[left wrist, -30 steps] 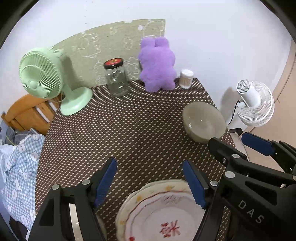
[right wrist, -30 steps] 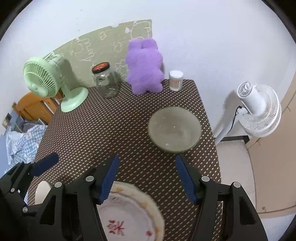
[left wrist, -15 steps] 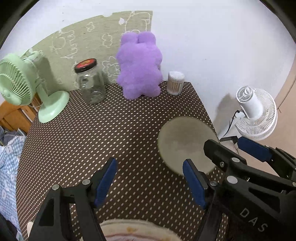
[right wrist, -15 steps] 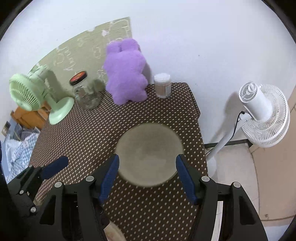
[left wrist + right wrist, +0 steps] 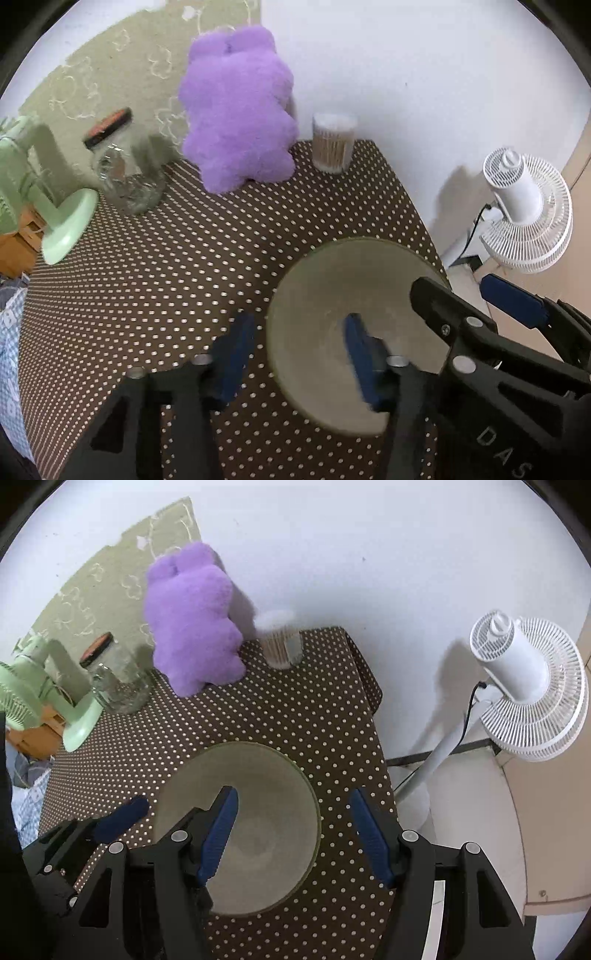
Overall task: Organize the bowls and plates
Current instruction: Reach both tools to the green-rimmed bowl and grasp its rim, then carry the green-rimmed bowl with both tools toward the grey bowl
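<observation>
Right tongs (image 5: 295, 834) hide bowl's (image 5: 266, 775) near rim.

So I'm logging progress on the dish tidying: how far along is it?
Nothing looks done yet. In hand: both open grippers straddle the rim of the grey-green bowl, the left gripper at its left side, the right gripper at its right. Neither has closed. Left: grasp the bowl and move it; no plate shows in these views.
</observation>
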The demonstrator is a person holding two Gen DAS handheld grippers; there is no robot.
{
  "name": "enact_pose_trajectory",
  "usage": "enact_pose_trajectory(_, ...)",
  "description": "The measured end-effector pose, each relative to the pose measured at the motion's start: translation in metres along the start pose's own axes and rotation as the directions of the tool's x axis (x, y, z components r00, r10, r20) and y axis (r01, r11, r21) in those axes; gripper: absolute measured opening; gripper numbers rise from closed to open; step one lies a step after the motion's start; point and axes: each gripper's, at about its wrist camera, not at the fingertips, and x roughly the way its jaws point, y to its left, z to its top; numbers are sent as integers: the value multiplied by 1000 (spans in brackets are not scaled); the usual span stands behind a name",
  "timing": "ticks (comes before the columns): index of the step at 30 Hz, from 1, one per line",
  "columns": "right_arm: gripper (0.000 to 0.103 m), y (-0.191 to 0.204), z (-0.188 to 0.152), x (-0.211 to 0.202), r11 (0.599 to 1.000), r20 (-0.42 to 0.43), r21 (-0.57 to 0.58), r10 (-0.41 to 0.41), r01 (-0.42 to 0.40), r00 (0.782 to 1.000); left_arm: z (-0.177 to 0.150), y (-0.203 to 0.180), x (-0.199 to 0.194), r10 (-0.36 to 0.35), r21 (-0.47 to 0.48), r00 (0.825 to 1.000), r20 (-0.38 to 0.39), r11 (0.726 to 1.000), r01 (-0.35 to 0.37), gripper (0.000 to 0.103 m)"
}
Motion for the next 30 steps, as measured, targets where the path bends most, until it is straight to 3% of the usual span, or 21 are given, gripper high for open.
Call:
enact_pose_trajectory(6,50,-4,0,20,1000,-47,29,3,-1,999,4,1,19,25,-6,999,-40,1000,-25,31)
enact_pose_trajectory(10,32,-2,1,31,1000,-71,21,8,-7,997,2,4,28,27,-12,998,-62,1000,-28,26)
enact_pose_trajectory(30,31,6,-5,28,998,-126,41,-37,42,991,-4,4,22,26,10,996,-82,1000,-25,26)
